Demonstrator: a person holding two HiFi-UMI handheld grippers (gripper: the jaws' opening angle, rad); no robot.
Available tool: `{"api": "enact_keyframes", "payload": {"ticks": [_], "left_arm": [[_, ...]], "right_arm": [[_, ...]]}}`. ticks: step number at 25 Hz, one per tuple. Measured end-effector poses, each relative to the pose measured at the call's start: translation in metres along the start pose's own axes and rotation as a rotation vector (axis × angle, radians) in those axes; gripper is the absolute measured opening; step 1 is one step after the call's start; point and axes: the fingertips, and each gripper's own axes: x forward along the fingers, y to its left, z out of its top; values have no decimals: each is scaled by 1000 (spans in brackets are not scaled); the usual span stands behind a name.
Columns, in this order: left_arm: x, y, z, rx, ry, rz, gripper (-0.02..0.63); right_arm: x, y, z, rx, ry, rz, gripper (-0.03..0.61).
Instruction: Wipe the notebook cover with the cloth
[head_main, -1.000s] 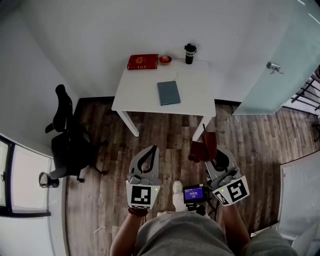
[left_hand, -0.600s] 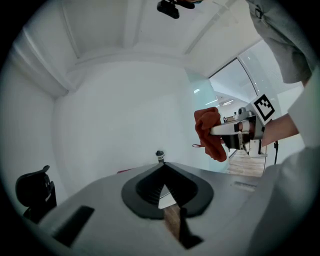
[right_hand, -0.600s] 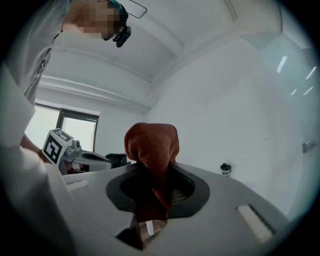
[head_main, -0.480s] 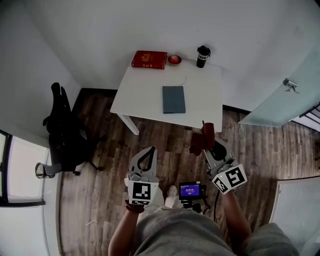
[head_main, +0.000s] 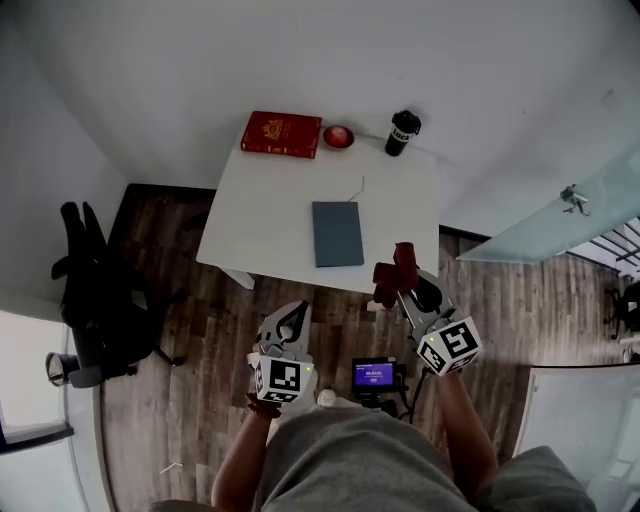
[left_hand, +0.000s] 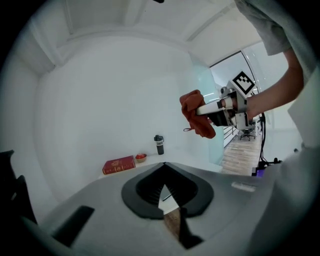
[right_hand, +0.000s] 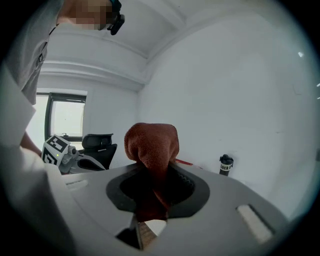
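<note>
Left tongs: the left tongs (head_main: 292, 318) hang nearest the person, over the wood-plank floor and short of the table. The jaws are pressed together with nothing between them.
Right tongs: the right tongs (head_main: 402, 288) are a little further out, at about the table's near edge. They are clamped on a rust-red terry cloth (head_main: 394, 272), which bunches up above the tips.
Table: a white rectangular table (head_main: 250, 225) is set against the white wall.
Notebook: a slate-blue rectangular notebook (head_main: 337, 233) lies closed and flat near the middle of the table, clear of everything else.
Which way it lies: the notebook is ahead of the right tongs and a touch to their left. Its long axis runs away from the person, toward the wall. The cloth-bearing right tongs are the nearer pair. To my eye wiping has not begun, and the cloth needs carrying forward and down onto the cover.
Spare hand: the left tongs look free to steady the notebook's near-left corner.
Far edge: a red hardback book (head_main: 282, 134), a small red bowl (head_main: 338, 136) and a black lidded cup (head_main: 403, 132) line the wall side, well apart from the notebook.
</note>
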Motion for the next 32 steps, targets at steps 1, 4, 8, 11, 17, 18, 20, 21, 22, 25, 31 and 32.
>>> {"api": "enact_keyframes", "payload": {"ticks": [1,4,8,11,17,18,20,21,22,25,31,32], "left_arm": [[12,9,-5,5,12,-17,3],[44,37,-18,-4,41,-41,5],[77,49,-44,-61,88,-82,23],[104,48,-57,-48,148,-134,35],[143,48,-88,17,282,-169,40],[147,47,-95,17,307,-161,41],[153,43,-111,9,355,-139,47],[158,42,-118,3,376,-126,51],[163,41,-125,-6,395,-114,55],[174,38,-140,-38,429,-91,82],[190,33,-162,-85,451,-91,110],[192,33,-166,-88,458,-92,114]], "right_arm": [[15,-7,1,-6,22,-7,97],[60,-31,0,-18,83,-38,97],[109,-55,-8,0,117,-54,97],[144,-71,-15,-30,158,-25,98],[210,-104,-42,-60,239,125,98],[219,-108,-49,-57,250,160,98],[238,-118,-65,-52,271,222,98],[248,-123,-73,-51,284,250,98],[260,-127,-81,-53,298,277,98],[288,-131,-103,-72,348,343,98],[326,-127,-128,-152,406,423,98],[332,-127,-131,-169,407,429,98]]}}
